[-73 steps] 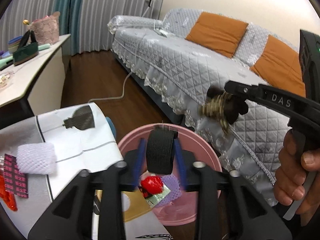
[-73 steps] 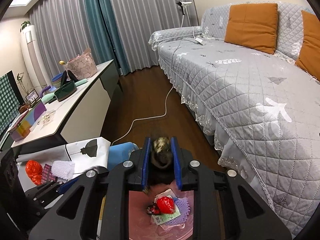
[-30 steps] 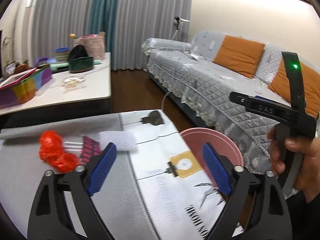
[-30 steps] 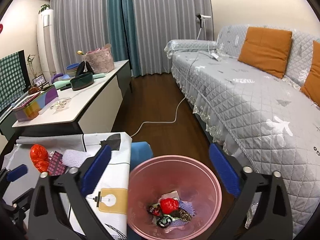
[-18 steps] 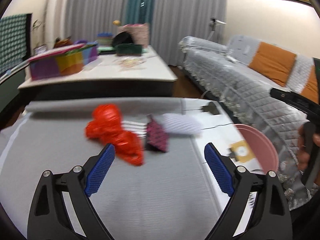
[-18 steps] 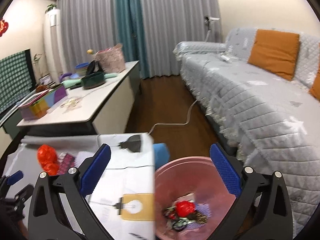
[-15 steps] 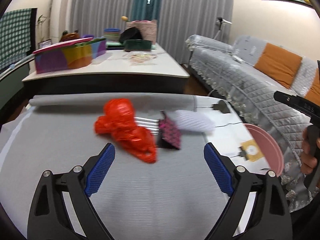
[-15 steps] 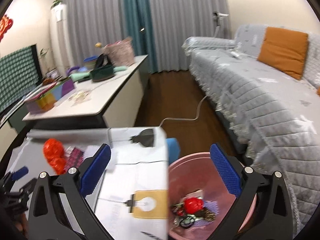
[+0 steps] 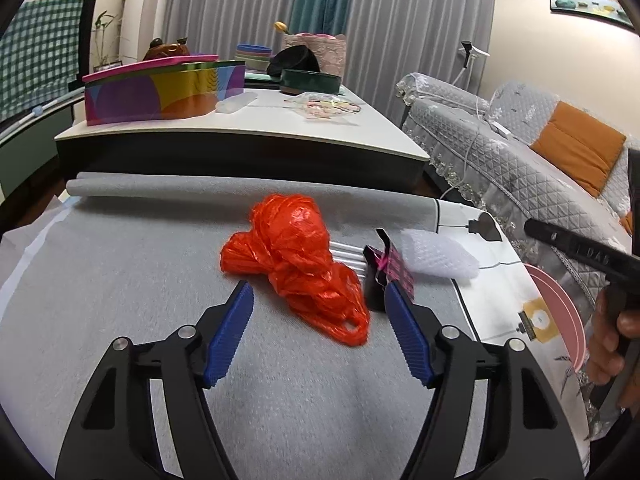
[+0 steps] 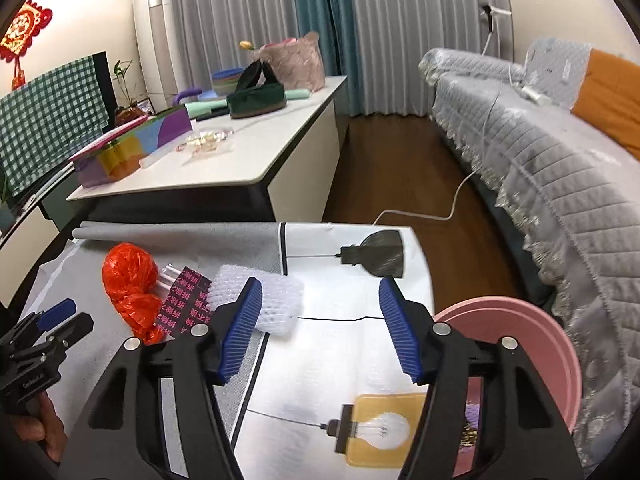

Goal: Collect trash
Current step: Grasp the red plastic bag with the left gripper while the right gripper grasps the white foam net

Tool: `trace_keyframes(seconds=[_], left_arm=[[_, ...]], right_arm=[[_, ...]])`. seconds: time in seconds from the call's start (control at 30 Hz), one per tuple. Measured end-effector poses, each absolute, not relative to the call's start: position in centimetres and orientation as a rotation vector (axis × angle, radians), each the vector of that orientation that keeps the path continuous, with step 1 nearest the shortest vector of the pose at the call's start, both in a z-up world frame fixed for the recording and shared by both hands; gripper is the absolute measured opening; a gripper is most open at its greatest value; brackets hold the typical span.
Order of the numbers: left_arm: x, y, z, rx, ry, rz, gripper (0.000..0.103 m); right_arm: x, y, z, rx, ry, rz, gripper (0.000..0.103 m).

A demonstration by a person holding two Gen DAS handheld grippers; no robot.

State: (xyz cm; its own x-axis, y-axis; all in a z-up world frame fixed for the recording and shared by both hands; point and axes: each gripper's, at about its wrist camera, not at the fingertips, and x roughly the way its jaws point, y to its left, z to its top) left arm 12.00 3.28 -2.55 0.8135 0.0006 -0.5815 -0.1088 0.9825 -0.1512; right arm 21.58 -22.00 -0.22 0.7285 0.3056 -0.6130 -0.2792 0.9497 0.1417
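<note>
A crumpled red plastic bag [image 9: 296, 264] lies on the grey mat [image 9: 120, 280]. My left gripper [image 9: 320, 296] hovers over its near end, jaws closing, pads apart from it. Beside the bag lie white straws [image 9: 346, 252], a dark pink-printed wrapper [image 9: 384, 276] and a white foam net [image 9: 436, 258]. In the right wrist view my right gripper [image 10: 320, 292] is closing just right of the foam net [image 10: 280, 296], whose edge sits behind the left finger, untouched. The red bag [image 10: 128, 280], the wrapper [image 10: 184, 300] and the left gripper [image 10: 66, 322] are at the left.
A pink bin [image 10: 520, 320] holding trash stands off the table's right edge, also seen as the bin [image 9: 560, 312]. Behind is a low white table [image 10: 248, 168] with a colourful box [image 9: 160, 96] and bags. A grey sofa [image 10: 540, 152] and a floor cable [image 10: 420, 212] lie to the right.
Both grippers let their items go into the bin, then swung left over the table and sank toward the trash. Their jaws have narrowed from wide open.
</note>
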Motion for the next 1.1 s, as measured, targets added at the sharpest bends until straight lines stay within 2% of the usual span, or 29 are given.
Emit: trace_keyframes(seconds=[0.43,0.63,0.77,0.83,0.93,1.1], left_arm=[[15.4,4.1,-4.3,-0.223,0.644,0.086,0.065],[16.2,4.3,-4.6,-0.233,0.659,0.092,0.055],[16.5,4.3,-4.8,-0.234,0.667,0.089,0.043],[16.4,4.4,-4.8,-0.237,0.668,0.089,0.043],[16.3,4.4,-4.6,-0.237,0.664,0.09,0.041],[15.7,4.3,-3.8,-0.23,0.645,0.092,0.039]], right_arm=[[25.4,-18.8,-4.4,0.056,0.81,0.418,0.061],[26.1,-17.9,-5.6,0.049,0.848,0.442,0.06],[26.1,-17.3,-5.7,0.033,0.861,0.473,0.043],[26.0,-17.1,-5.7,0.023,0.865,0.484,0.03],[25.8,-17.1,-5.5,0.013,0.859,0.495,0.02],[25.0,-17.4,-4.4,0.0,0.823,0.5,0.015]])
